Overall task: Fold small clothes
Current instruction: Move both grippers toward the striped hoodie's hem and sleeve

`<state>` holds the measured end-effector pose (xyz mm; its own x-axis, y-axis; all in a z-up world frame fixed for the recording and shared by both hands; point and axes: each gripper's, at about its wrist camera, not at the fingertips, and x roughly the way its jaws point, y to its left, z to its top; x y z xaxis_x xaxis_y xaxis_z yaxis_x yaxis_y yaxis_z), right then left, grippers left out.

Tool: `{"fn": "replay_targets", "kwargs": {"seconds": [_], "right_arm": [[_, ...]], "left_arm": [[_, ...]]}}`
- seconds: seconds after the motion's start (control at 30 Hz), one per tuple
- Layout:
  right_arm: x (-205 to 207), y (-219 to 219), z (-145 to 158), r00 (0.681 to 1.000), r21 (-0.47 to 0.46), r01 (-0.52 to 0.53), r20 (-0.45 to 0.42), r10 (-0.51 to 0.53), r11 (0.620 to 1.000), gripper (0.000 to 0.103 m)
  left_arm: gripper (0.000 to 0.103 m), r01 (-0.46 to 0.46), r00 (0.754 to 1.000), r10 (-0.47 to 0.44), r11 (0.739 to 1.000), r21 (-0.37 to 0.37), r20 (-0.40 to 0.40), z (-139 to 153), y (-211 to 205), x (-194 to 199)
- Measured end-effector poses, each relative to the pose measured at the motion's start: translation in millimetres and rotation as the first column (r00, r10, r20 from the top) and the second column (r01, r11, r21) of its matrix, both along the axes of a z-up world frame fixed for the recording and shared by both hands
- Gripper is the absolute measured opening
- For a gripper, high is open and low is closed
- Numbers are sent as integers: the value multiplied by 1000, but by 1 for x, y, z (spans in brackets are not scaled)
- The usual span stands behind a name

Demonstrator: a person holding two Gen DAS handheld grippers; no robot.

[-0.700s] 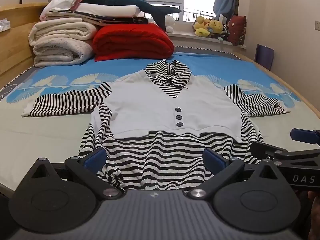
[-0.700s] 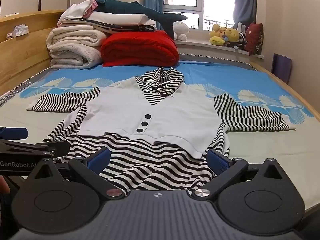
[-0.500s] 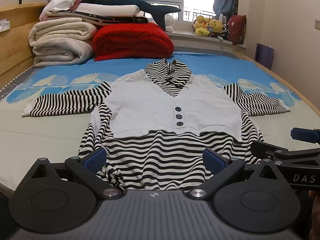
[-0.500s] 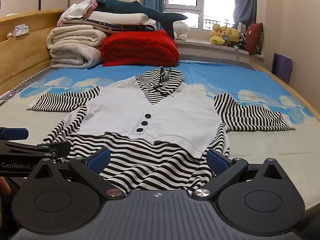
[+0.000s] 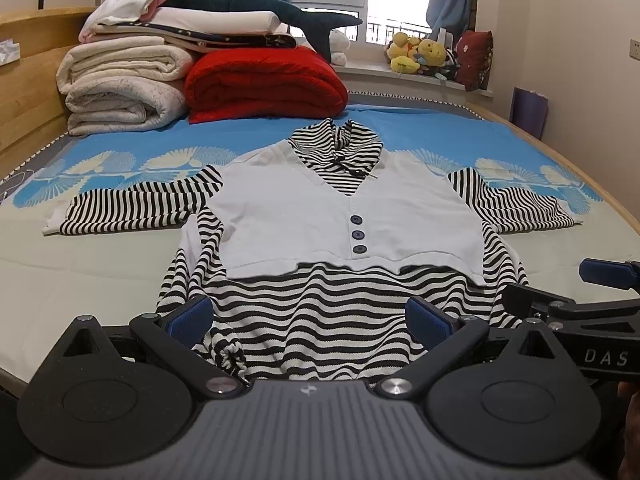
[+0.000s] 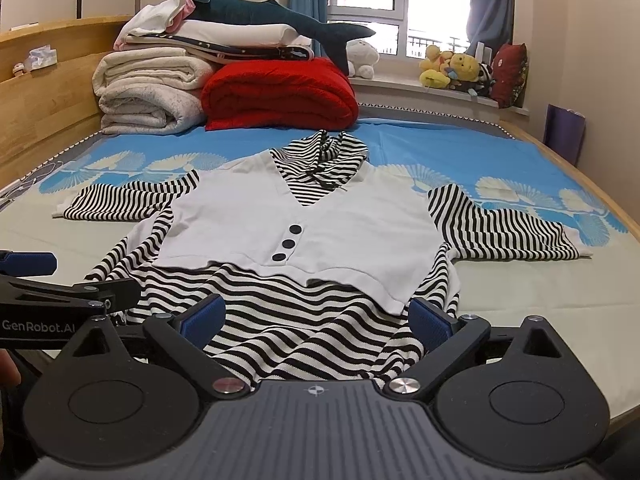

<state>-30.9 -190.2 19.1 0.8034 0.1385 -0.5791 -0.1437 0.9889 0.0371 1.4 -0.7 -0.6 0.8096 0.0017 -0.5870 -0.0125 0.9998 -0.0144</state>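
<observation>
Striped top with white vest front point(image 5: 352, 220) spread flat, face up, on the bed point(image 5: 100, 264), collar toward the window, hem toward the cameras; both sleeves stretched out to the sides, left one point(image 5: 132, 208) and right one point(image 5: 516, 208) lying on the sheet. No fold made yet: whole task left, by the look of it, sleeves in first, then body doubled over. Hem slightly rumpled near the left corner, a small bunched knot of fabric point(image 5: 226, 354) just ahead of the left gripper.

Left gripper point(image 5: 308, 316) hovering low over the hem, jaws spread wide, nothing between the pads but air above the cloth. Right gripper point(image 6: 316, 316) likewise wide and empty, over the hem's right half; each gripper visible at the edge of the other's view, close side by side.

Further out: stacked white blankets point(image 5: 120, 80), red quilt point(image 5: 264, 84), plush shark point(image 5: 256, 4) on top, soft toys point(image 5: 420, 56) on the sill.

Against the earlier frames: practically no change, garment lying the same, both grippers equally wide and in the same place, only a very slight drift of view
</observation>
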Motion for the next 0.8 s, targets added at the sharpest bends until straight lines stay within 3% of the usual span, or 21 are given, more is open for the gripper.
{"fn": "replay_targets", "kwargs": {"seconds": [0.07,0.13,0.27,0.33,0.4,0.47,0.5,0.57,0.63,0.67,0.73,0.8], "right_arm": [[1,-3,1,1000,6,8,5,-8,1000,94],[1,-9,4,1000,20,16,11,-16,1000,85],[6,-36,31,997,41,27,65,-30,999,82],[15,-51,48,994,32,15,105,-18,999,82],[27,-66,59,991,24,0,132,-3,1000,80],[39,-79,59,989,14,3,148,-5,1000,78],[43,-84,55,988,5,18,154,-18,1000,78],[50,-94,36,986,-16,75,148,-72,997,72],[54,-102,13,984,-24,155,91,-153,988,53],[59,-107,5,978,-1,209,24,-209,978,50],[63,-116,-4,968,78,252,-34,-250,965,48],[72,-118,-14,963,66,260,-89,-254,963,48]], "left_arm": [[102,0,1000,0,1000,24,22,3,-1,-1],[102,8,997,-14,997,76,76,11,-1,-4],[102,75,988,-91,989,129,125,34,7,7],[101,100,986,-114,988,121,121,38,17,20],[94,92,980,-120,980,176,159,46,28,34],[74,75,982,-110,973,218,151,44,40,51],[68,69,987,-101,967,244,122,40,47,60],[51,68,998,-67,957,280,-13,25,67,81],[42,17,992,14,971,240,-128,7,95,96],[38,-29,978,72,977,213,-195,1,108,106],[38,-102,960,130,987,121,-249,-10,131,117],[38,-160,937,178,984,83,-301,-15,149,126]]}}
